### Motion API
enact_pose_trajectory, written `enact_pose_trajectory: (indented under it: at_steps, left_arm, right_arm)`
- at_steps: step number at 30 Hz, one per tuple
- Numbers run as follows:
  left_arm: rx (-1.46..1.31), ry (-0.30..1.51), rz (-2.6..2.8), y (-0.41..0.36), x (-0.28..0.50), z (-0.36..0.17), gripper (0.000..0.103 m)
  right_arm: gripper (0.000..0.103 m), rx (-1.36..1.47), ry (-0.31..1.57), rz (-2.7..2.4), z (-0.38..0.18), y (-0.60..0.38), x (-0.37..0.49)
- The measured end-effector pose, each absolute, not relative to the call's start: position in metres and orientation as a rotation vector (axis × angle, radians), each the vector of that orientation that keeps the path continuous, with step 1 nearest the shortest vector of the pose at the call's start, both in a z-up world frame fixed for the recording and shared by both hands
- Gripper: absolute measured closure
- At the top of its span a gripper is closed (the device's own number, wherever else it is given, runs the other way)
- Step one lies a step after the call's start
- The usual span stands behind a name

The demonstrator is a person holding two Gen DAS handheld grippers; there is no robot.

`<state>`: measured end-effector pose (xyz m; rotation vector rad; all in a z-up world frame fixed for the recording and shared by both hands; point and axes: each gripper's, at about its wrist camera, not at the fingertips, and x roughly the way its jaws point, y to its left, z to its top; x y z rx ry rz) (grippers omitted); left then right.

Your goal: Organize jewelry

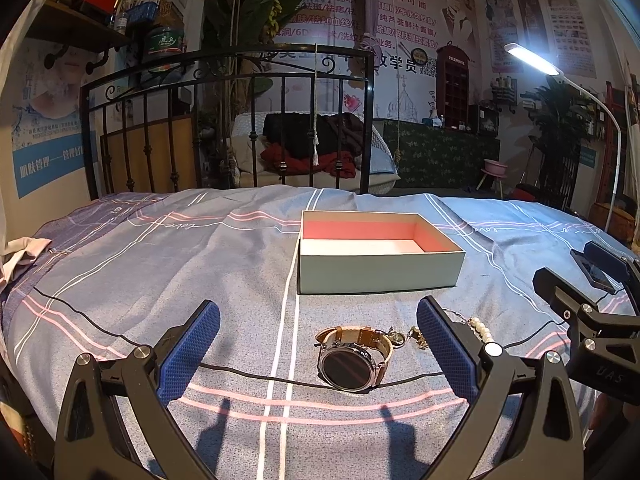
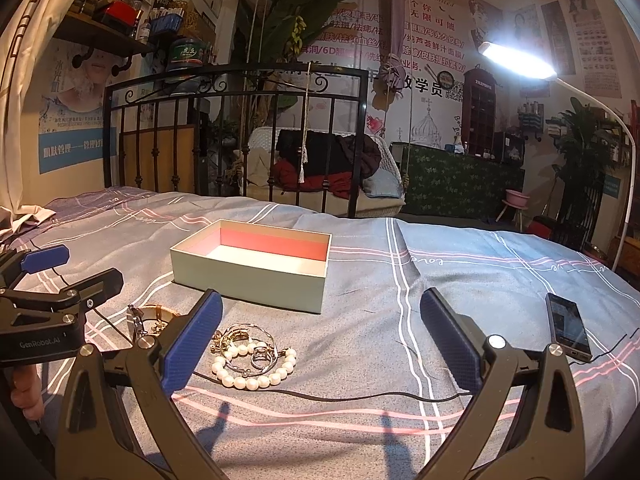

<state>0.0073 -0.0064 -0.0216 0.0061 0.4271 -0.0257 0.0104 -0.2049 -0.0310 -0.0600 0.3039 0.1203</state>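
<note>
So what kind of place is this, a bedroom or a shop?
Probably a beauty salon with a bed in it: a plaid bedsheet and iron bed frame up front, skincare ad posters on the walls, and a product shelf.

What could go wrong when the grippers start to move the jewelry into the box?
1. A black cable runs under the watch, so lifting the watch may drag it.
2. The pearl bracelet lies tangled with silver pieces; one grasp might lift several and drop some.
3. The box is light card on soft bedding; a bump from the open right gripper could shift it.
</note>
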Motion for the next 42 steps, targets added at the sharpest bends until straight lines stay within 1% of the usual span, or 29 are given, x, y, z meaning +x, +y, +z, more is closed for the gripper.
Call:
enact_pose_trajectory:
  at_steps: [5,11,16,19,22,23,24,25,27,31,32,36,37,38,40,42]
  left_arm:
    - [-0.017,0.499,-0.019,0.000,0.015,-0.029,0.007]
    - [-0.019,0.571,-0.026,0.005,0.024,-0.039,0.007]
    - [0.007,0.630,-0.059,0.000,0.037,-0.046,0.007]
    - [0.006,0.675,-0.097,0.005,0.054,-0.042,0.007]
    - [0.030,0.756,-0.130,0.012,0.080,-0.037,0.013]
    - [0.045,0.802,-0.144,0.014,0.090,-0.038,0.018]
    - [0.050,0.839,-0.164,0.016,0.098,-0.041,0.027]
    - [0.054,0.873,-0.189,0.018,0.105,-0.043,0.031]
    - [0.067,0.917,-0.233,0.019,0.114,-0.048,0.037]
    - [0.120,0.953,-0.320,0.011,0.113,-0.053,0.043]
    - [0.123,0.963,-0.340,0.009,0.111,-0.054,0.049]
    - [0.145,0.982,-0.391,0.000,0.104,-0.057,0.062]
    - [0.143,0.990,-0.407,-0.002,0.101,-0.058,0.068]
    - [0.149,0.996,-0.423,-0.004,0.098,-0.060,0.072]
    - [0.187,0.989,-0.418,-0.008,0.094,-0.064,0.075]
    - [0.185,0.975,-0.429,-0.006,0.094,-0.064,0.076]
  right_arm:
    - [0.005,-0.022,0.381,0.167,-0.039,-0.208,0.020]
    - [0.005,-0.010,0.416,0.184,-0.046,-0.207,0.026]
    - [0.005,-0.045,0.402,0.171,-0.050,-0.202,0.025]
    - [0.005,-0.055,0.397,0.171,-0.051,-0.201,0.026]
    - [0.005,-0.049,0.404,0.170,-0.053,-0.203,0.029]
    - [0.005,-0.046,0.409,0.170,-0.053,-0.203,0.030]
    - [0.005,-0.045,0.413,0.169,-0.054,-0.204,0.032]
    - [0.005,-0.042,0.417,0.169,-0.055,-0.205,0.033]
    - [0.005,-0.040,0.422,0.169,-0.057,-0.206,0.037]
    - [0.005,-0.040,0.435,0.167,-0.059,-0.206,0.043]
    - [0.005,-0.040,0.438,0.166,-0.059,-0.206,0.045]
    - [0.005,-0.042,0.450,0.166,-0.061,-0.207,0.049]
    - [0.005,-0.043,0.453,0.165,-0.063,-0.206,0.049]
    - [0.005,-0.043,0.455,0.165,-0.063,-0.206,0.050]
    - [0.005,-0.040,0.461,0.164,-0.065,-0.207,0.051]
    - [0.005,-0.039,0.464,0.164,-0.065,-0.207,0.052]
